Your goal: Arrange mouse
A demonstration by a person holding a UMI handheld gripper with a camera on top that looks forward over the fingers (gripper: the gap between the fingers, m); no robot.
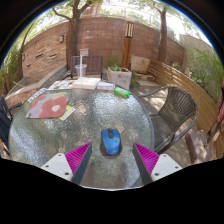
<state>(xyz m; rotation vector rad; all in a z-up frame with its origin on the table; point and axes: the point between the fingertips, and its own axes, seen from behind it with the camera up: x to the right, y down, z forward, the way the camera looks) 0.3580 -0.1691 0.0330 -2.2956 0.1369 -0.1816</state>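
Gripper view shows the gripper (112, 155) wide open approaching the blue computer mouse (111, 141) at 12 o'clock; next, closing around it.

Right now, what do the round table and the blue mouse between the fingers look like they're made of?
Round table: seems frosted or textured glass, pale, translucent, ground shadows showing through. Blue mouse: probably plastic, smooth, slightly glossy shell. It stands on the table between the open gripper fingers, gaps either side.

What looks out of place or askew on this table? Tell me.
Nothing is spilled or damaged. The blue mouse sits alone on the glass table, between the open gripper fingers, untouched. The red sheet lies askew near the table's far edge.
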